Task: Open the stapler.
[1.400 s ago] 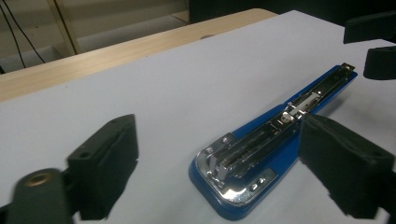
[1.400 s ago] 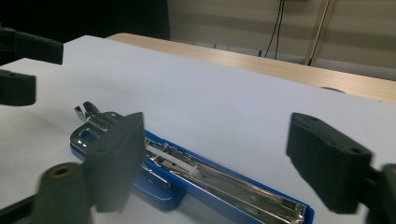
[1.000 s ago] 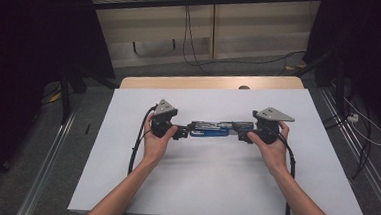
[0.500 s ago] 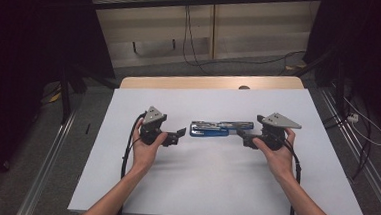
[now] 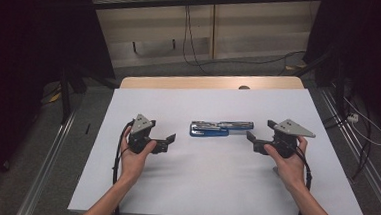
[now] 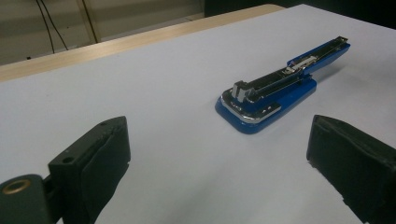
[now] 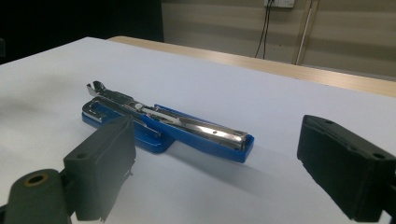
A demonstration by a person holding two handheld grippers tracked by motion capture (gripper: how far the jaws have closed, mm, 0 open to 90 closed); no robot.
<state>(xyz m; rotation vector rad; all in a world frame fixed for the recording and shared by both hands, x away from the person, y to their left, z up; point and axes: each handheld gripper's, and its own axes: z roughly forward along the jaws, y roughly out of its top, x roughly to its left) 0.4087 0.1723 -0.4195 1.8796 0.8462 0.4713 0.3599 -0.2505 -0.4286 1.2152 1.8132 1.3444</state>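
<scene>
From the high view, a blue stapler (image 5: 220, 129) lies flat near the middle of the white bench (image 5: 213, 189), its long axis running parallel to the far edge. The left claw (image 5: 169, 138) sits toward the left edge and the right claw (image 5: 251, 138) toward the right edge, each held in a hand and pointing inward at the stapler from opposite ends. Neither touches it; both stand apart, the right one nearer. That facing arrangement suggests the stapler is set so either claw can approach an end without crossing the other.

In the left gripper view, the stapler (image 6: 280, 88) lies ahead and to the right, its broad rounded end nearest and the narrow arm stretching away toward the far edge. The metal staple channel lies exposed along the top, so the stapler appears folded open flat, probably to give access to the channel. The left claw's jaws are spread wide with bare bench between them: released, gripping nothing.

In the right gripper view, the stapler (image 7: 187, 128) lies just beyond the jaws, its silver rail on top of the blue base, the curled metal tip at the far end. The right claw is likewise released, jaws wide apart.

No brand, label or writing can be read on the stapler or the claws.
</scene>
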